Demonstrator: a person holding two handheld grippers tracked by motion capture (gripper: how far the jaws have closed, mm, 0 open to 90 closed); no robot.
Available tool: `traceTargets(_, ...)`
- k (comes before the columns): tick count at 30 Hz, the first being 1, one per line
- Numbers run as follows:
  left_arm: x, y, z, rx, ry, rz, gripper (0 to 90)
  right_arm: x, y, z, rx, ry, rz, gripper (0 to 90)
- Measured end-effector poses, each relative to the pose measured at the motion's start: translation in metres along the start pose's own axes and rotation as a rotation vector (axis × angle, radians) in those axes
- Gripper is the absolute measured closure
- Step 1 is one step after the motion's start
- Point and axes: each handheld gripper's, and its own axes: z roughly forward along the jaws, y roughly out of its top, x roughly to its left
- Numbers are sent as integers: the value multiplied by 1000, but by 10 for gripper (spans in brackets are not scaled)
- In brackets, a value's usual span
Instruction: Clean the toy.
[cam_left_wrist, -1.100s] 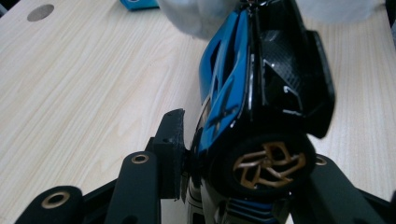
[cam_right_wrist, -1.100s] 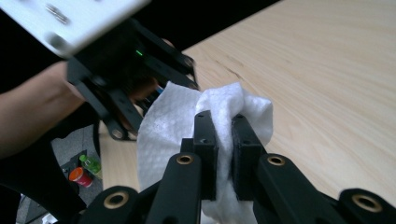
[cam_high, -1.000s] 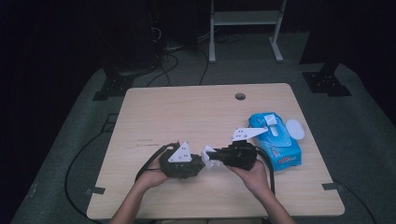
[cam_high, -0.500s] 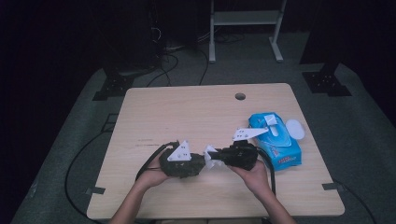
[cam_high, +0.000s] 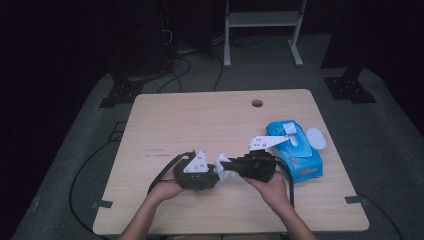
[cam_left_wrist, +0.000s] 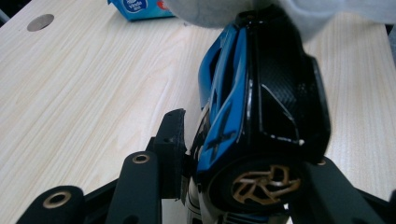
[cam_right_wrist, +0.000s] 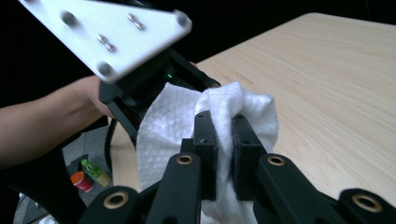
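Observation:
A blue and black toy car (cam_left_wrist: 261, 102) with gold wheels sits between the jaws of my left gripper (cam_left_wrist: 247, 158), which is shut on it. My right gripper (cam_right_wrist: 224, 126) is shut on a crumpled white wipe (cam_right_wrist: 177, 126). In the high view the left gripper (cam_high: 212, 174) and right gripper (cam_high: 229, 169) meet tip to tip near the table's front edge, with the wipe (cam_high: 222, 167) between them. The wipe (cam_left_wrist: 299, 14) lies over the far end of the car. The car is hidden in the high view.
A blue wipes packet (cam_high: 295, 147) with its white lid open lies at the right of the wooden table (cam_high: 200, 120). A cable hole (cam_high: 257, 103) is near the far edge. Cables trail off the left front. Small bottles (cam_right_wrist: 88, 177) stand on the floor below.

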Motion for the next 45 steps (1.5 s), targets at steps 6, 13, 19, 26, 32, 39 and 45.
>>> traceTargets(6,1,-1,1,9,-4,0,585,-13,-11,2,24,-25,26,824)
traceTargets(13,6,-3,0,21,-4,-20,586,-36,-31,7,83,-59,107,824)
traceTargets(19,5,-2,1,27,1,-24,585,-27,-24,4,57,-54,83,824)
traceTargets(26,6,-1,3,33,-5,-31,583,-19,-18,2,46,-52,50,824)
traceTargets(32,8,-2,7,56,-12,-57,578,-32,-29,4,78,-74,92,824)
traceTargets(39,7,-6,15,168,14,-63,582,-37,-35,7,101,-87,108,824)
traceTargets(45,8,-5,18,204,17,-73,582,-38,-37,13,116,-82,105,824)
